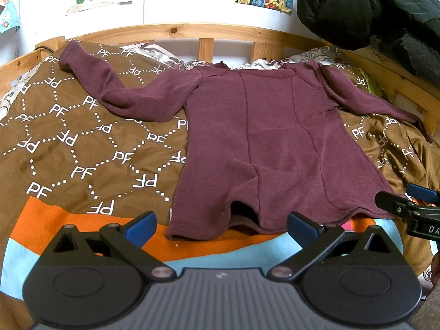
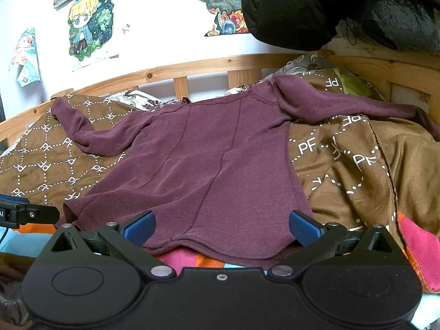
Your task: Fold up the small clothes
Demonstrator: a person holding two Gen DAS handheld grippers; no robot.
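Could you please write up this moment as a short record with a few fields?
garment: maroon long-sleeved top, spread flat, both sleeves out, neckline toward the headboard
surface: brown patterned blanket on a wooden-framed bed
left gripper: jaws open, at the hem's left part, holding nothing
right gripper: jaws open, at the hem's right part, holding nothing
folding: not yet begun
background: black padded jacket at upper right, drawings on the wall

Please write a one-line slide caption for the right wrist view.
Open right claw at the hem of a maroon long-sleeved top spread on a brown blanket.
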